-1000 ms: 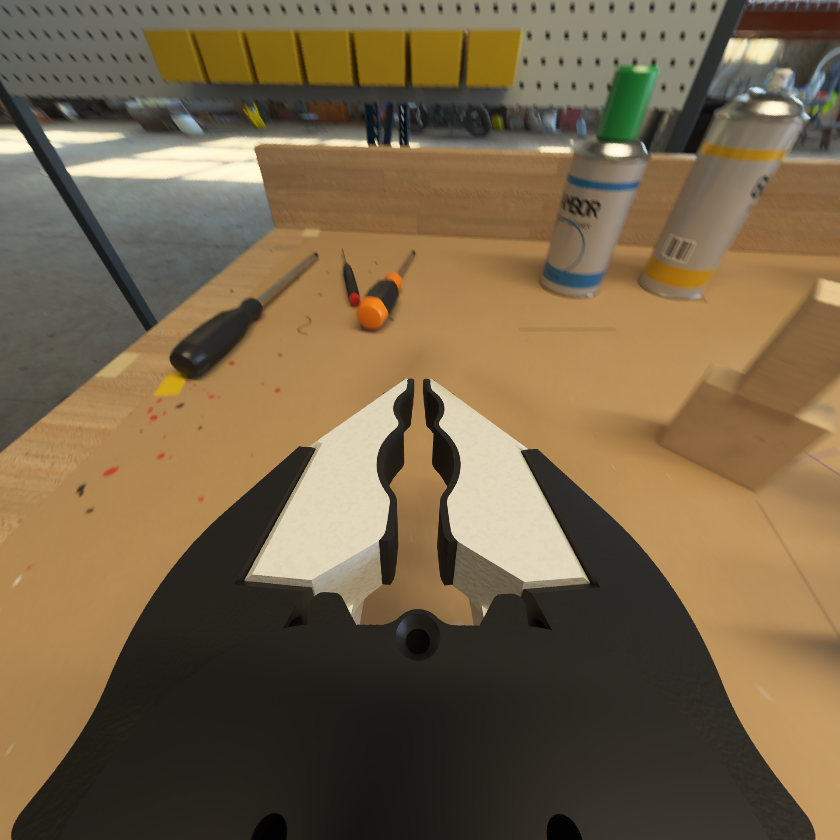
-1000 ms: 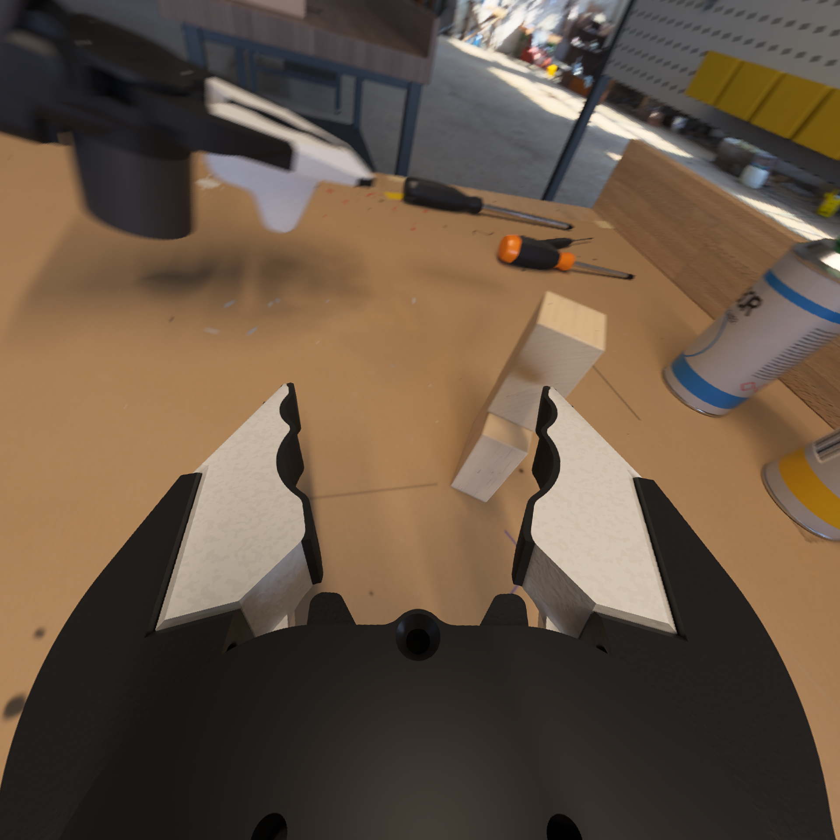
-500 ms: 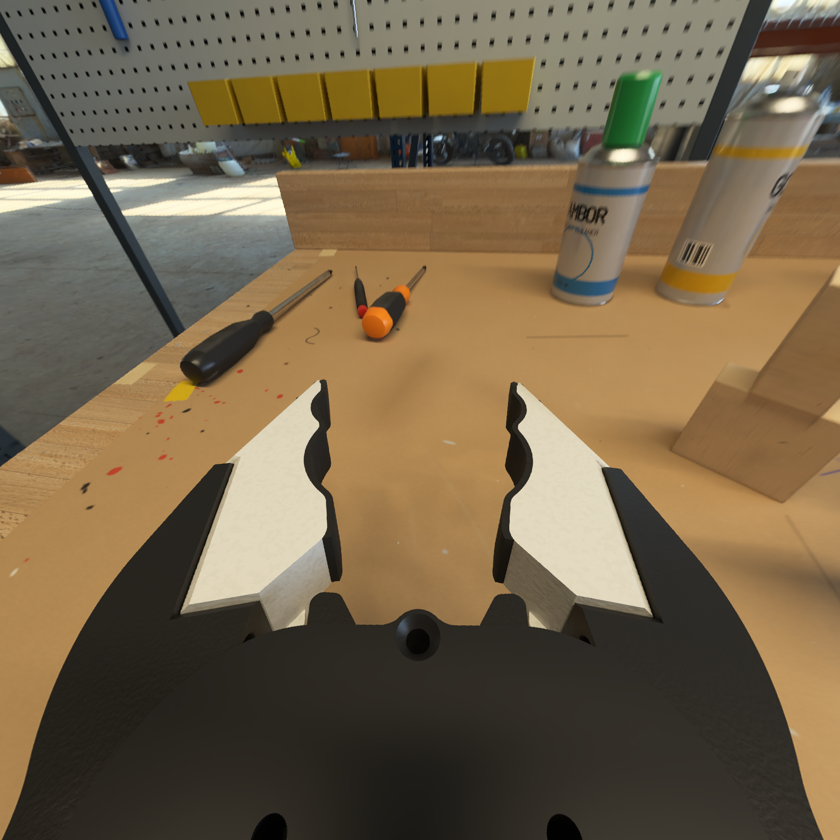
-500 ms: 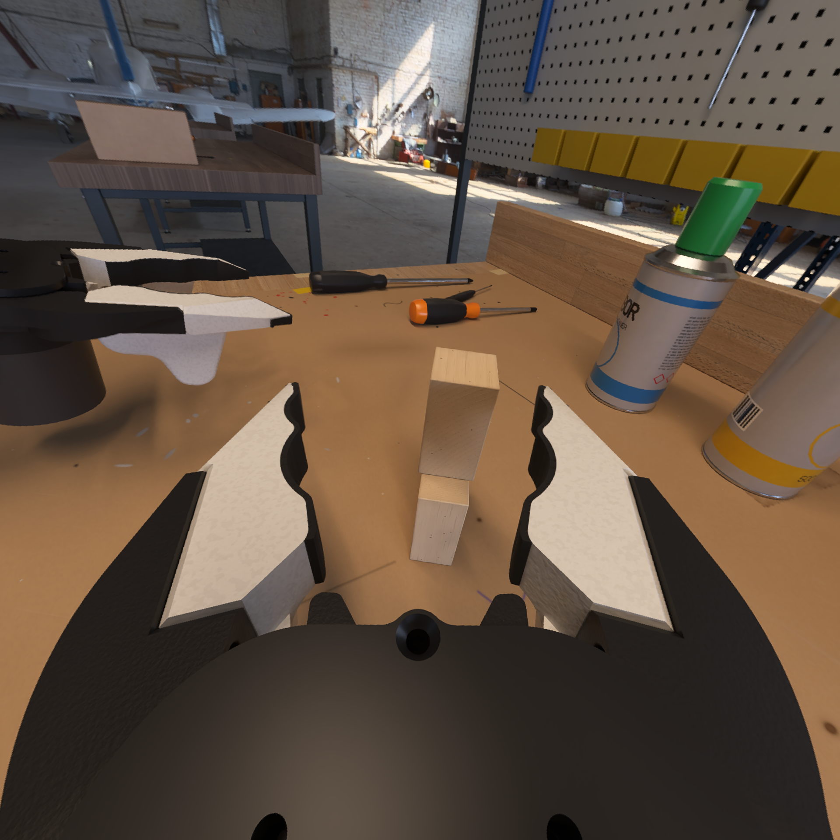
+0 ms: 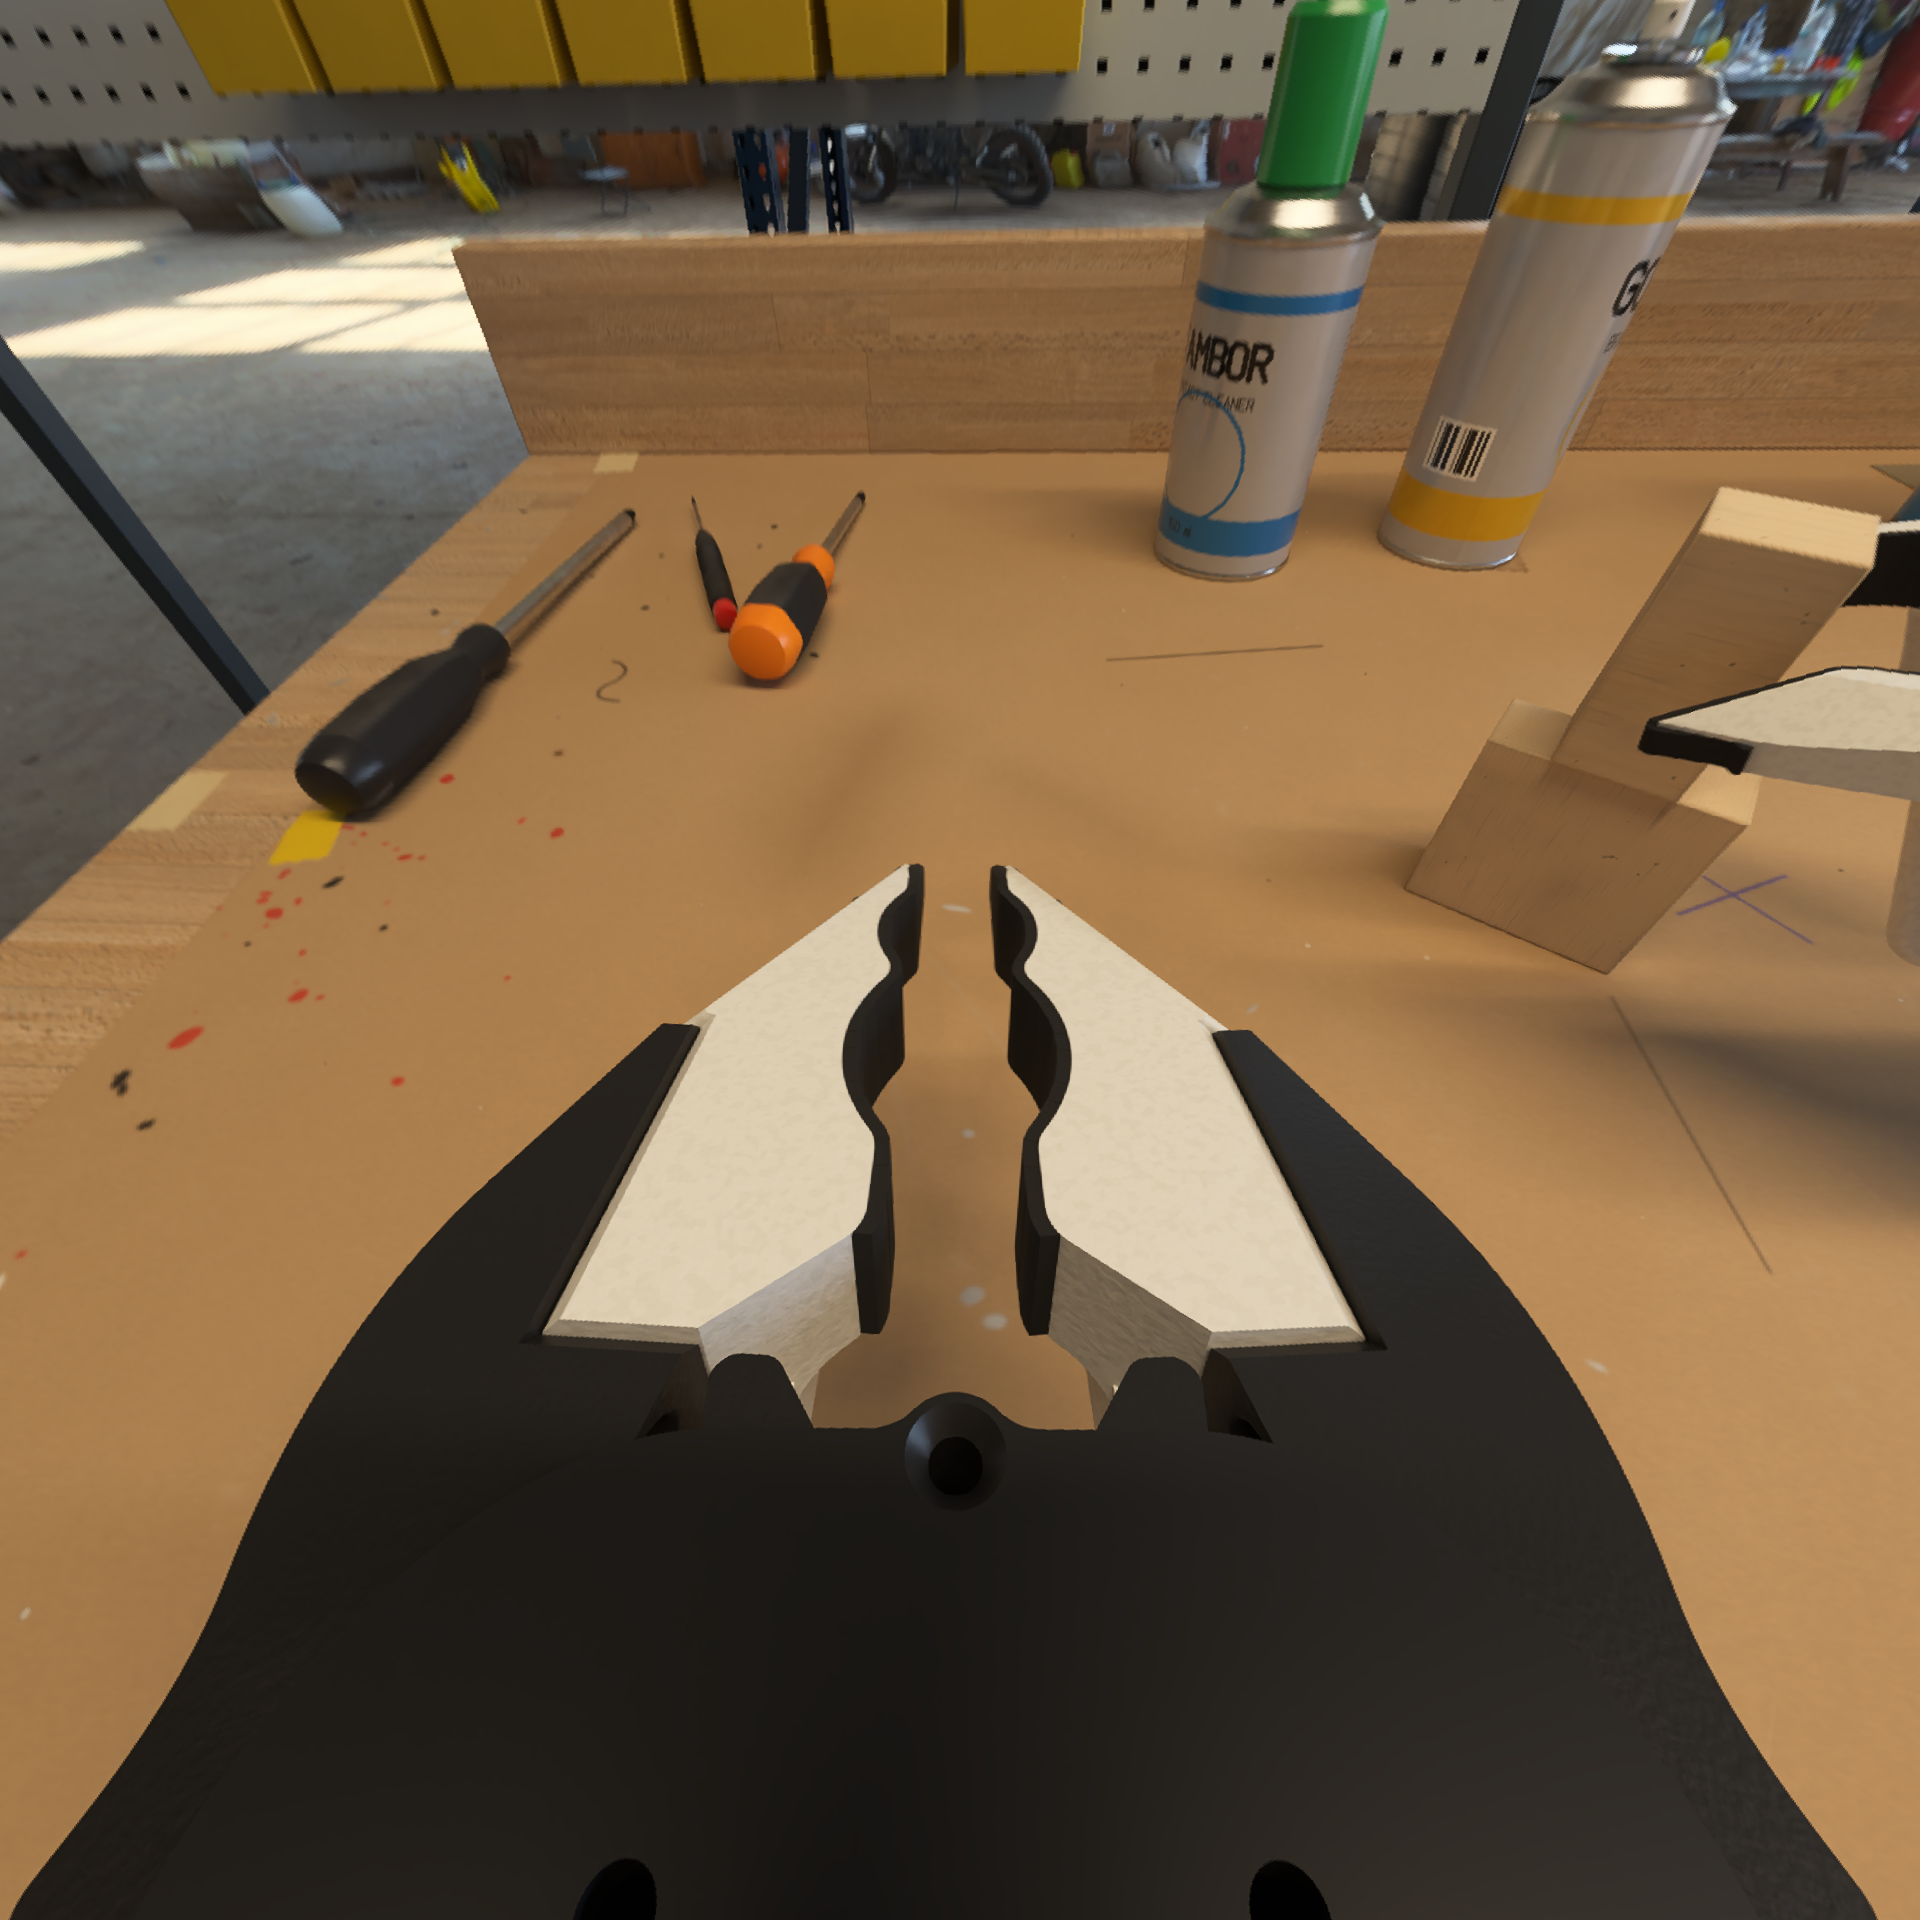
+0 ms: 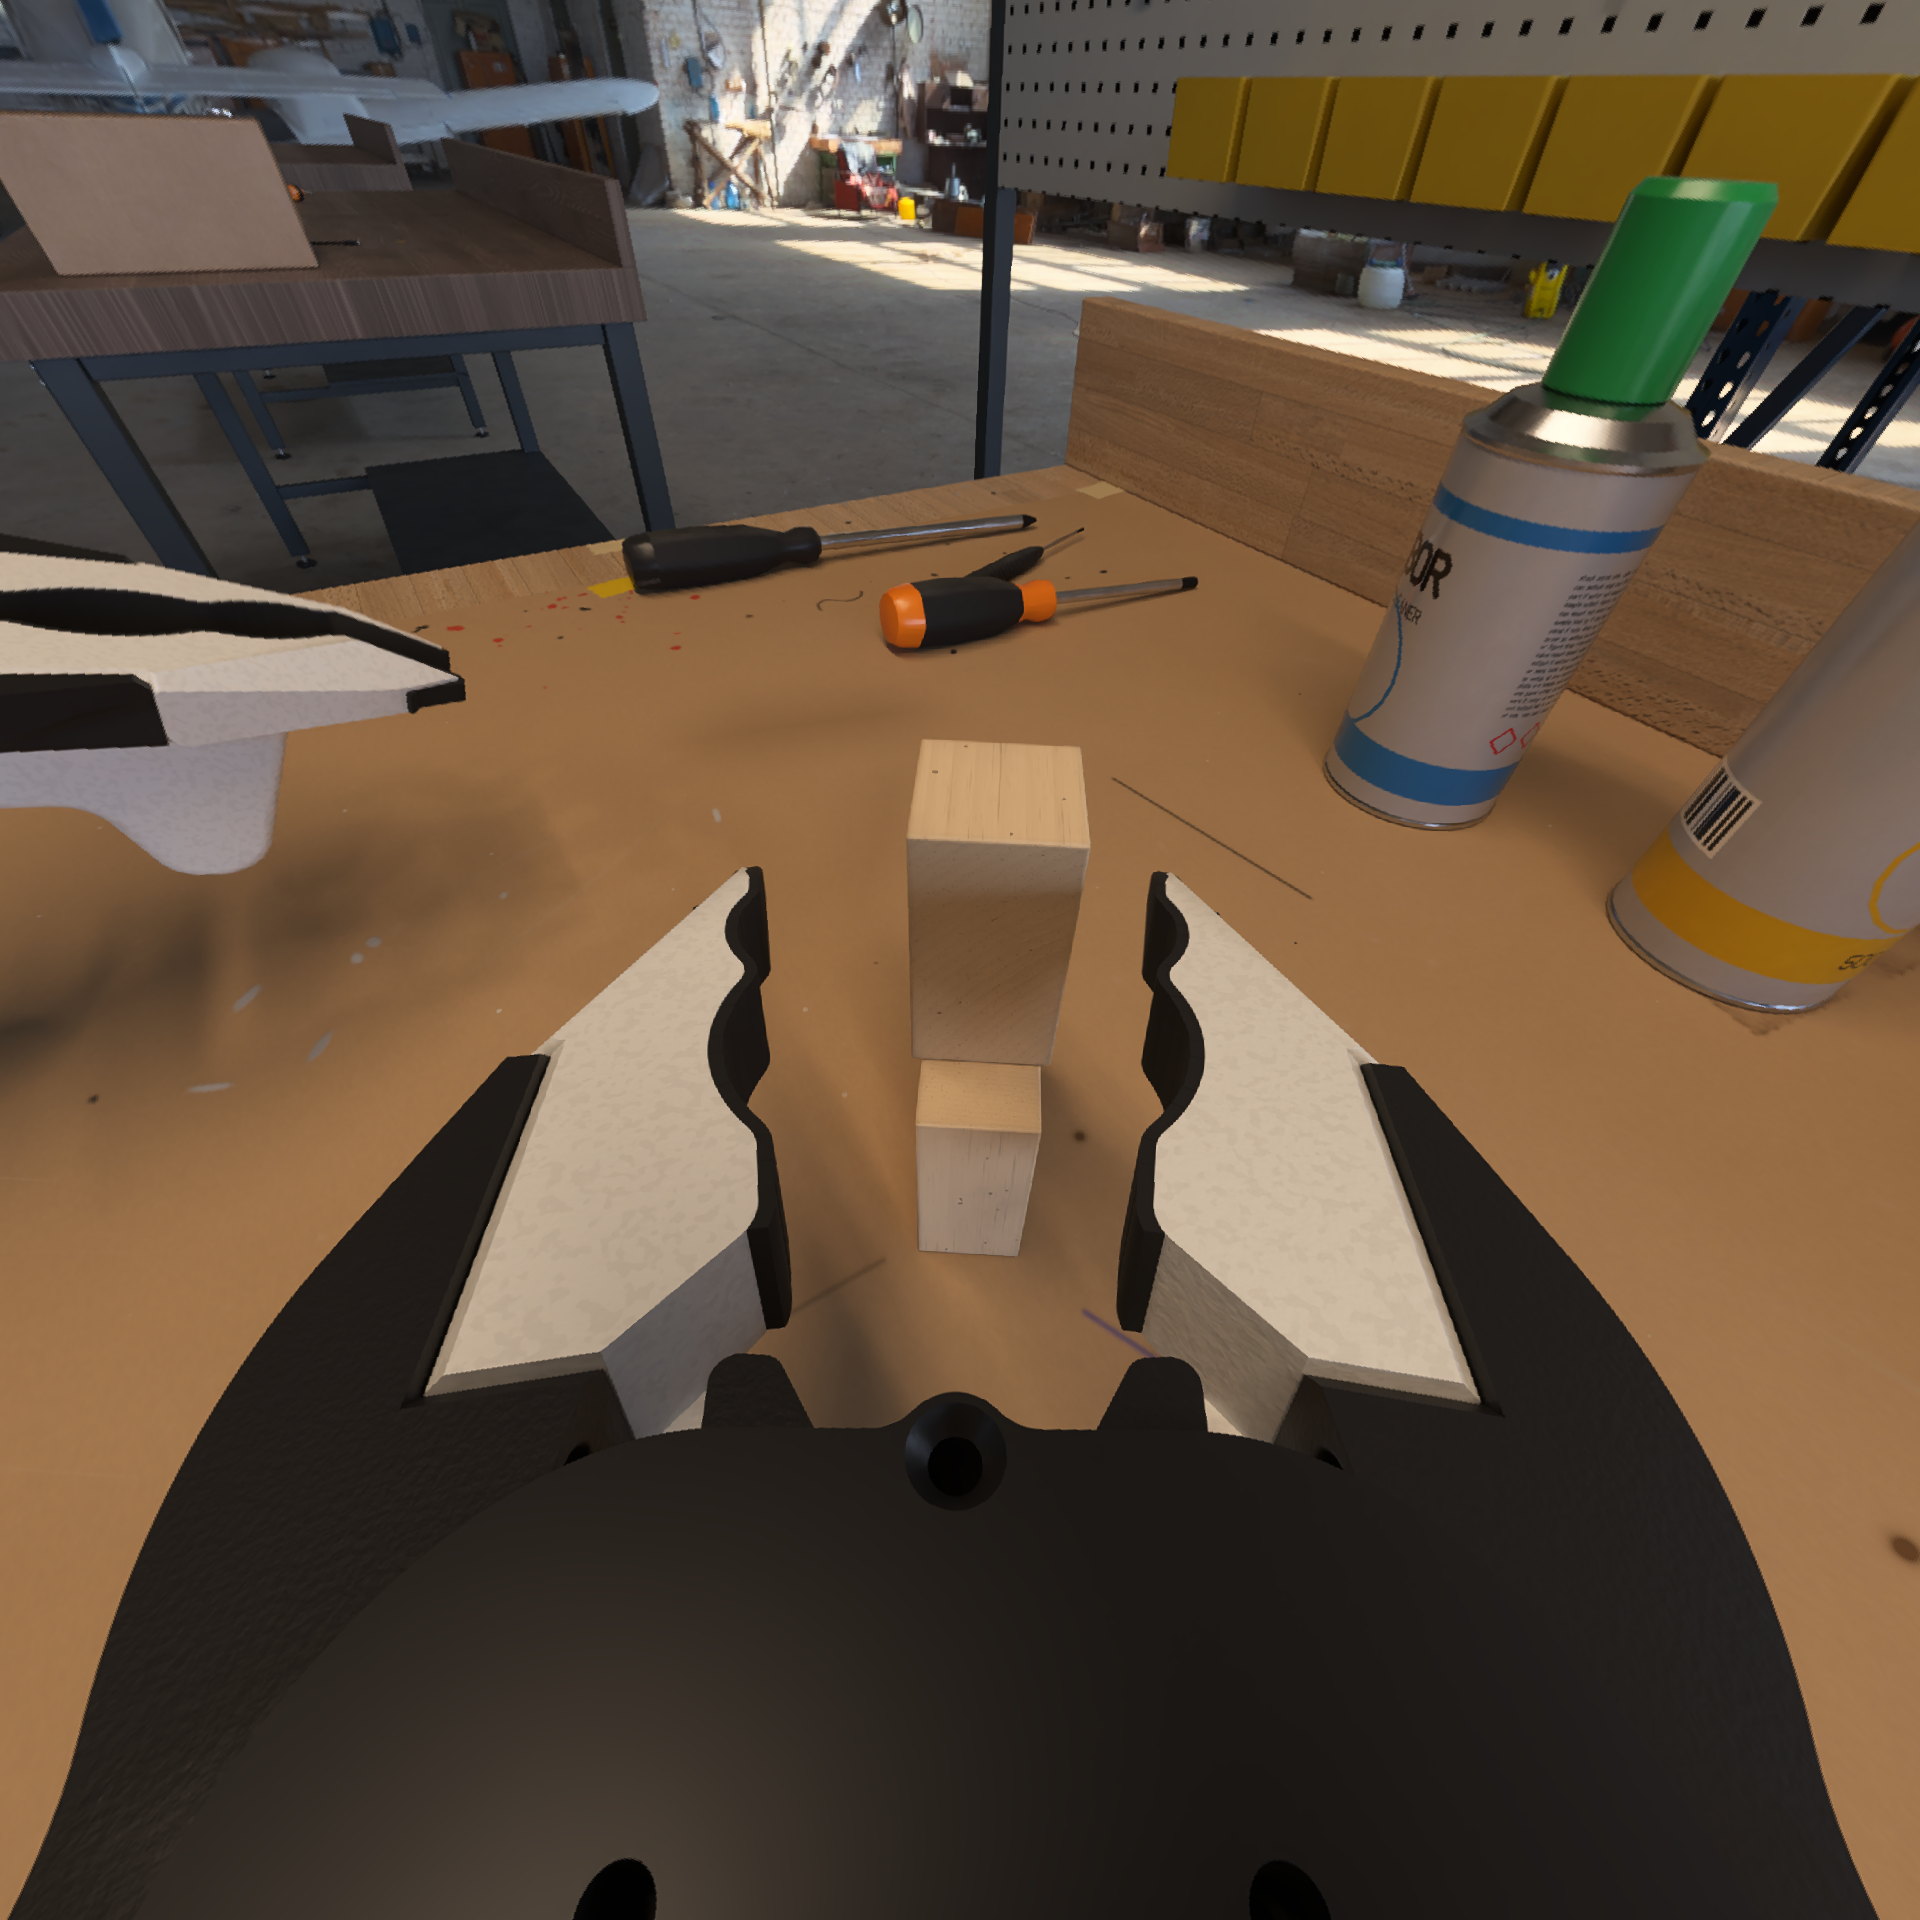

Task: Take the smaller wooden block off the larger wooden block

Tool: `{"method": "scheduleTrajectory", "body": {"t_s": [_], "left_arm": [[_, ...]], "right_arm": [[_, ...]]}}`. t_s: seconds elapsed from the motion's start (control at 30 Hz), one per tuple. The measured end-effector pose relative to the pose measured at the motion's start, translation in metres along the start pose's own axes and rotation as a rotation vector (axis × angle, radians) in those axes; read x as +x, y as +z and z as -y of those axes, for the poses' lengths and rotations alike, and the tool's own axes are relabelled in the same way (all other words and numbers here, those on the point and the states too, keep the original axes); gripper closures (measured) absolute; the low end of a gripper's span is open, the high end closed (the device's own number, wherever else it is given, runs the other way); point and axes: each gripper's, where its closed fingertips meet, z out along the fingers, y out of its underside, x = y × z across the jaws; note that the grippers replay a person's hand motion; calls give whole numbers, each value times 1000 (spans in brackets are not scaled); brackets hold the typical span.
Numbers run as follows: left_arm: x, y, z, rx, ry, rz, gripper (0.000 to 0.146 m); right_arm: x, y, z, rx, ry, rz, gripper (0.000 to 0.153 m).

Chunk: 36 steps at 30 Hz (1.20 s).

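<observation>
The smaller wooden block [image 6: 995, 914] stands upright on the larger wooden block [image 6: 975, 1174], which lies flat on the bench. My right gripper [image 6: 956, 878] is open, with one finger on each side of the upright block and a gap on both sides. In the left wrist view the stacked blocks, the smaller [image 5: 1714, 634] and the larger [image 5: 1558, 842], are at the far right, with a right gripper finger [image 5: 1808, 717] across them. My left gripper [image 5: 954, 883] is empty, jaws almost together, left of the blocks. It also shows in the right wrist view [image 6: 208, 665].
Two spray cans, green-capped [image 5: 1262, 374] and yellow-banded [image 5: 1527, 343], stand behind the blocks by the wooden back board [image 5: 831, 343]. A black screwdriver [image 5: 436, 696], an orange-and-black one [image 5: 784, 613] and a small red one [image 5: 715, 577] lie far left near the bench edge.
My left gripper opened wide, then closed to a narrow gap. My right gripper moved in on the blocks, and its jaws have narrowed around the upright block.
</observation>
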Motion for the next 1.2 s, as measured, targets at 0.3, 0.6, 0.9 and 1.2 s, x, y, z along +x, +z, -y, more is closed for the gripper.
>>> {"method": "scheduleTrajectory", "body": {"t_s": [0.3,0.6,0.9,1.2], "left_arm": [[-10,17,7,117,-25,86,85],[-13,7,18,91,100,214,142],[22,-50,101,467,154,297,142],[179,-56,174,760,176,-54,137]], "right_arm": [[-1,7,-17,-123,72,49,83],[8,14,-26,-241,20,-44,116],[21,-43,64,81,-123,-141,121],[106,-206,93,148,-314,-457,121]]}}
